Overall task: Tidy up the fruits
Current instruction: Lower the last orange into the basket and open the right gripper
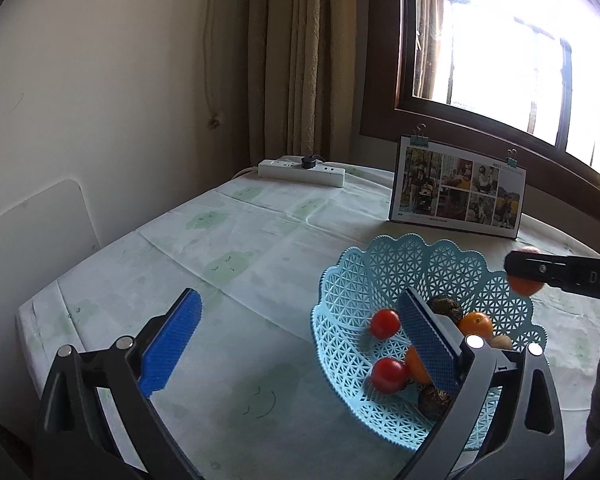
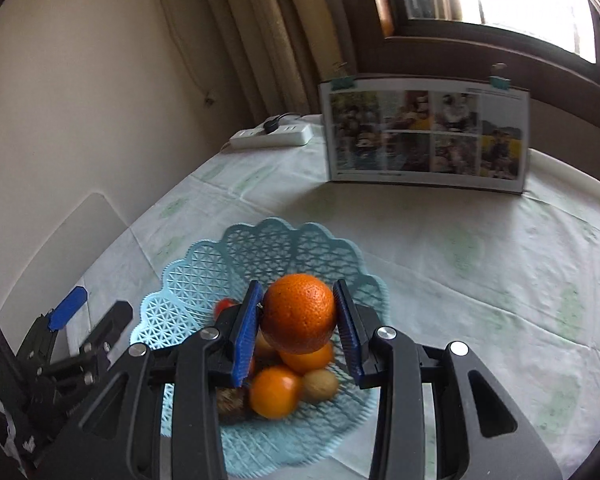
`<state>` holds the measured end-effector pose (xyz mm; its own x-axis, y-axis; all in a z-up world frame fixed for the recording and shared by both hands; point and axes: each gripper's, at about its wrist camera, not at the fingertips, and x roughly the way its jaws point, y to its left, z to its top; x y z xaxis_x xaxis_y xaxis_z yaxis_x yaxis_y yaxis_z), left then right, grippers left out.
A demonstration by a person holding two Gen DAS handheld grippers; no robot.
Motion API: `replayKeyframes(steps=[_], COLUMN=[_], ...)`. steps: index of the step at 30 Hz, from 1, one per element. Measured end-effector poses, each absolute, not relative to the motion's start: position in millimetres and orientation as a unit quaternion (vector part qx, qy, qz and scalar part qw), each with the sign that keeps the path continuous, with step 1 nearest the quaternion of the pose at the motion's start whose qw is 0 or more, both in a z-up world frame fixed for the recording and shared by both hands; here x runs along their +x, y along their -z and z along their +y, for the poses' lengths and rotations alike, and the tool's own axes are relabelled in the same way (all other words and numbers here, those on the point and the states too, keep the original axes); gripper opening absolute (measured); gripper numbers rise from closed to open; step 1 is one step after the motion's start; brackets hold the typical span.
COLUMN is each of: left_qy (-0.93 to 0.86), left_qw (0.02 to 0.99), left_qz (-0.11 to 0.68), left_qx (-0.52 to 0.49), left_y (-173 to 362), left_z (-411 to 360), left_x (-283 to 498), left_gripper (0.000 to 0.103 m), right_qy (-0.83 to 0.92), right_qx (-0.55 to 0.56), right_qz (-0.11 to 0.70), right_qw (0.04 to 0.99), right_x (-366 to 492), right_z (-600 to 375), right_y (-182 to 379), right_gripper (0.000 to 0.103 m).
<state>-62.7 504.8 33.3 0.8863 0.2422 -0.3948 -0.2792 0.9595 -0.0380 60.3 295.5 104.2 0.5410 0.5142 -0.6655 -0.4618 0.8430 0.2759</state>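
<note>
The right claw (image 2: 298, 320) pinches an orange (image 2: 299, 313) between its blue pads, directly above the basket (image 2: 204, 276) and the fruit piled in it, so the drop lies straight down. The left claw (image 1: 300, 344) is spread and empty, one finger over the basket's near rim. The basket sits near the bench's (image 2: 460, 248) middle, a photo board (image 2: 426, 136) well behind.

The left tool's finger (image 1: 428, 334) hides part of one small orange (image 1: 417, 366).
</note>
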Motion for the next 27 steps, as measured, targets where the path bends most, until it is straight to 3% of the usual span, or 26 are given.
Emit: replayKeyframes(steps=[15, 25, 27], left_qy=[-0.13, -0.129, -0.13], left_qw=[0.967, 0.968, 0.968], left_qz=[0.208, 0.206, 0.206], left_qx=[-0.063, -0.059, -0.057], left_y=[-22.6, -25.2, -25.9], left_z=[518.0, 512.9, 511.7], left_x=[-59.9, -61.4, -62.0], left_gripper=[0.1, 0.1, 0.1], right_qy=[-0.295, -0.284, -0.278], right_qx=[0.014, 0.016, 0.015], right_qz=[0.435, 0.412, 0.405], right_qw=[0.851, 0.865, 0.871], right_x=[85.5, 75.7, 70.6], right_z=[351.3, 331.9, 323.3], right_y=[-80.0, -90.5, -91.9], right_gripper=[0.039, 0.039, 0.043])
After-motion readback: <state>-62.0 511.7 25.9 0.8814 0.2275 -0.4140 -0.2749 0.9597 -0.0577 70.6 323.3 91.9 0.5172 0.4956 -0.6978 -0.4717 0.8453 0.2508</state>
